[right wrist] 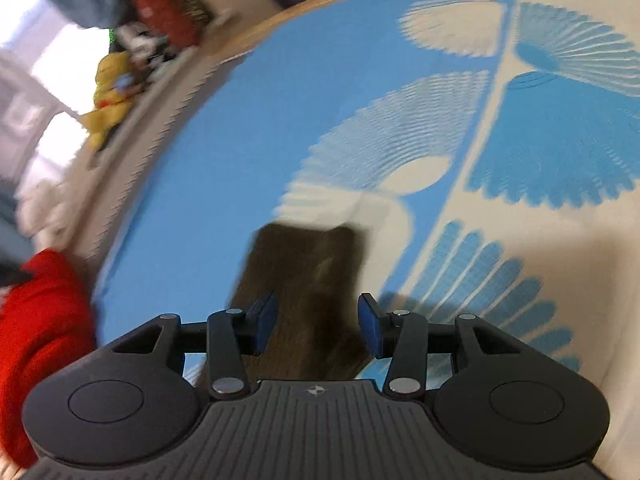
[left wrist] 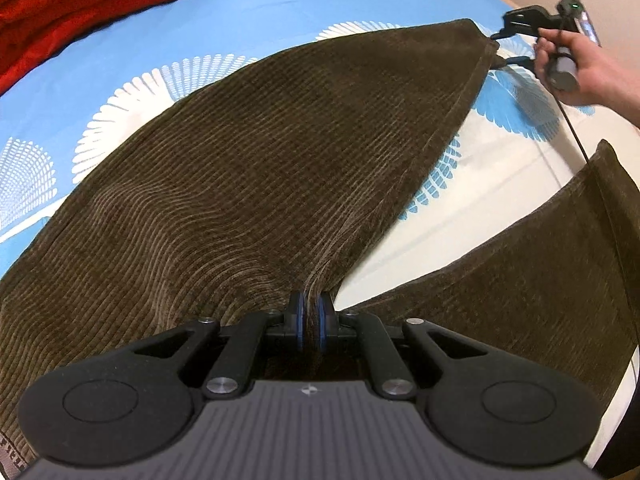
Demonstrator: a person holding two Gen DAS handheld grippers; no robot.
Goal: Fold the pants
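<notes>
Brown corduroy pants (left wrist: 248, 168) lie spread on a blue and white patterned bedspread (left wrist: 256, 12). One leg runs to the far right, the other leg (left wrist: 552, 256) lies at the right. My left gripper (left wrist: 311, 318) is shut on a bunched fold of the pants near the crotch. My right gripper (left wrist: 499, 49), held by a hand (left wrist: 576, 76), is open at the far leg's hem. In the right wrist view the open right gripper (right wrist: 318, 324) has the blurred brown hem (right wrist: 308, 288) between its blue pads (right wrist: 370, 326).
A folded red blanket (left wrist: 80, 4) lies at the bed's far left and shows in the right wrist view (right wrist: 40, 336). A wooden bed edge (right wrist: 224, 48) and a shelf with a yellow toy (right wrist: 110, 92) lie beyond. A black cable (left wrist: 576, 136) trails from the right gripper.
</notes>
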